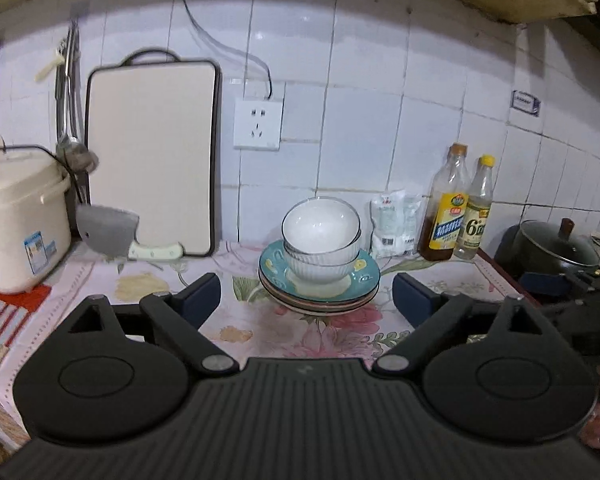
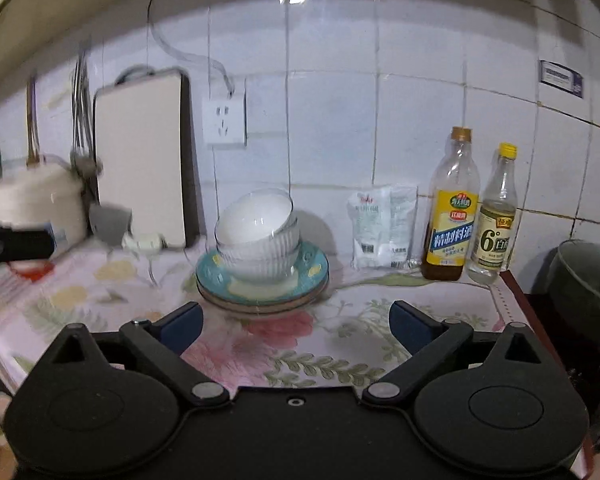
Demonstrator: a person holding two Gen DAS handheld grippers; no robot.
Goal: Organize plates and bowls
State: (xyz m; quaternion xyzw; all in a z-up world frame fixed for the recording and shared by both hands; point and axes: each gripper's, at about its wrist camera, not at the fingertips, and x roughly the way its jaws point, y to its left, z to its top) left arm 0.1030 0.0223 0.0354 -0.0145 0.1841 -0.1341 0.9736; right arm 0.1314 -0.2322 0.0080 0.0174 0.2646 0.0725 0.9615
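Note:
A stack of plates (image 1: 360,280) (image 2: 312,272), a teal one on top, sits on the flowered counter near the tiled wall. White ribbed bowls (image 1: 320,240) (image 2: 260,236) are nested on it, the top one tilted. My left gripper (image 1: 306,298) hovers just in front of the stack, open, with nothing between its blue pads (image 1: 202,294). My right gripper (image 2: 296,328) is also open and empty, in front of the stack and slightly to its right. The left gripper (image 2: 16,244) shows dark and blurred at the left edge of the right wrist view.
A cream rice cooker (image 1: 16,220) stands at the left, with a cleaver (image 1: 112,236) and a cutting board (image 1: 152,152) leaning on the wall. A white bag (image 2: 380,228) and two bottles (image 2: 452,208) stand right of the stack. A dark lidded pot (image 1: 552,248) sits on the stove.

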